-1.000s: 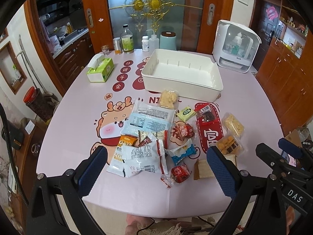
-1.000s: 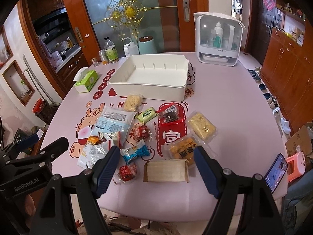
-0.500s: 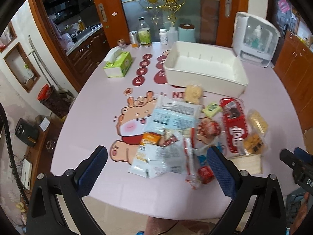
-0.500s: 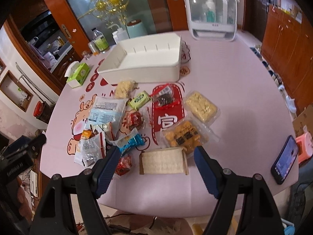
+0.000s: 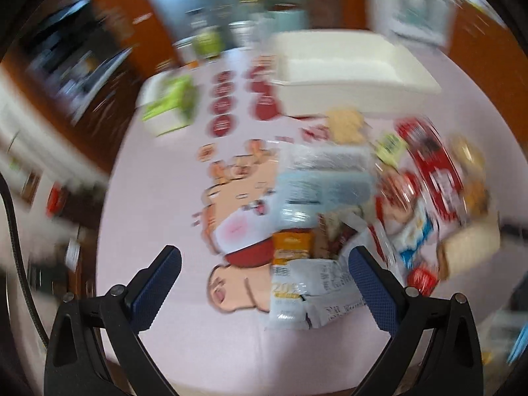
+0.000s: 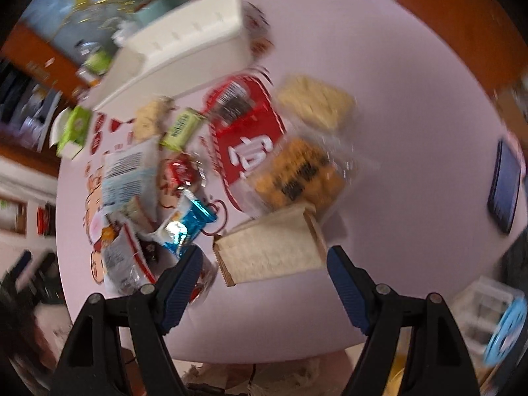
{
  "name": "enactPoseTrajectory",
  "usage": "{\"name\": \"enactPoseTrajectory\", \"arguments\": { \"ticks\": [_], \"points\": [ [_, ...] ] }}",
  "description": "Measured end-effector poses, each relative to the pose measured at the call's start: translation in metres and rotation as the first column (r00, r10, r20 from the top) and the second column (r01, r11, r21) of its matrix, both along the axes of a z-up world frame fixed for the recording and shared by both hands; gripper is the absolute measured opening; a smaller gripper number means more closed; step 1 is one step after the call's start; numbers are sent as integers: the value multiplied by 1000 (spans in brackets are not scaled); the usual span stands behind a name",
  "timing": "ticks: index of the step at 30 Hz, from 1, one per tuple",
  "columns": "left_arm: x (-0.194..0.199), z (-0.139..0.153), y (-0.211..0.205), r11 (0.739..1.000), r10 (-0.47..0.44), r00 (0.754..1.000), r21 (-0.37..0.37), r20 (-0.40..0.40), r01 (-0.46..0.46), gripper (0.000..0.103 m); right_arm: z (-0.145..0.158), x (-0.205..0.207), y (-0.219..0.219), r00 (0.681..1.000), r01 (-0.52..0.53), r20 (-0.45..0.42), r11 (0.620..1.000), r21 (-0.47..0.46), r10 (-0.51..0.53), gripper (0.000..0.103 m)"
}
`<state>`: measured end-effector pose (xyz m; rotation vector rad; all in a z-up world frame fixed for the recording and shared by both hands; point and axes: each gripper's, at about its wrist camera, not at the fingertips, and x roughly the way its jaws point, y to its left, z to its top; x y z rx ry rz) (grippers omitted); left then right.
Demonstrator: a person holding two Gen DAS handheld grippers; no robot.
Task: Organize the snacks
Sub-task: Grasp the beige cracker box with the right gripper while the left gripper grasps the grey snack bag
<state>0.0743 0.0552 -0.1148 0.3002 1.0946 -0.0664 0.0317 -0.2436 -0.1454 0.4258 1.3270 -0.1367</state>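
Both views are motion-blurred. Several snack packets lie spread on the pink table in front of an empty white bin, which also shows in the right wrist view. My left gripper is open and empty above a white and orange packet. My right gripper is open and empty just above a tan cardboard box, with a clear tub of orange snacks and a blue packet beyond it.
A green tissue box stands at the left of the table. A dark phone lies near the table's right edge. Bottles and a white appliance stand behind the bin. The table's near edge runs below both grippers.
Both grippers have dropped closer to the table and swung; the left has shifted left over the packets, the right has tilted and come down over the cardboard box. Both stay open.
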Motion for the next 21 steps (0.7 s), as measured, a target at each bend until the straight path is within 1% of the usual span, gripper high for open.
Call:
{"name": "enactPoseTrajectory", "arguments": {
  "ticks": [1, 2, 4, 5, 6, 8, 10, 11, 12, 15, 17, 19, 20, 21],
  "points": [
    [1, -11, -10, 997, -71, 997, 23, -16, 72, 101, -10, 0, -2, 999, 47, -27, 999, 19, -46, 78],
    [0, -20, -20, 989, -141, 990, 41, -27, 142, 101, -15, -1, -4, 996, 78, -44, 997, 27, -77, 78],
    [-2, -35, -37, 962, -259, 965, 75, -45, 261, 101, -29, -3, -8, 987, 147, -79, 988, 46, -143, 78],
    [-4, -45, -47, 938, -330, 942, 90, -61, 334, 101, -36, -4, -11, 979, 188, -97, 980, 59, -182, 78],
    [-6, -50, -53, 919, -375, 924, 98, -75, 381, 101, -42, -5, -13, 971, 222, -111, 973, 71, -213, 78],
    [-6, -66, -64, 874, -462, 880, 112, -112, 474, 101, -52, -6, -15, 949, 297, -134, 951, 88, -285, 78],
    [-3, -78, -70, 843, -510, 847, 111, -147, 527, 101, -59, -5, -15, 930, 356, -140, 929, 102, -341, 78],
    [-2, -83, -70, 833, -526, 835, 100, -164, 544, 101, -62, -4, -15, 922, 375, -145, 922, 96, -360, 78],
    [0, -88, -71, 827, -536, 826, 89, -176, 556, 101, -66, -4, -14, 910, 401, -150, 912, 91, -385, 80],
    [7, -99, -73, 814, -560, 800, 41, -215, 580, 101, -77, -3, -13, 880, 460, -170, 885, 72, -443, 80],
    [10, -107, -75, 800, -577, 780, 28, -241, 600, 101, -86, -4, -14, 866, 485, -183, 871, 85, -464, 80],
    [9, -115, -78, 783, -591, 762, 38, -264, 620, 101, -86, -4, -9, 873, 476, -157, 877, 62, -462, 80],
    [8, -119, -79, 770, -604, 746, 39, -281, 637, 101, -86, -4, -6, 877, 467, -152, 883, 49, -456, 79],
    [7, -121, -80, 761, -612, 735, 36, -292, 648, 101, -86, -6, -2, 882, 459, -138, 888, 30, -452, 68]
  ]
}}
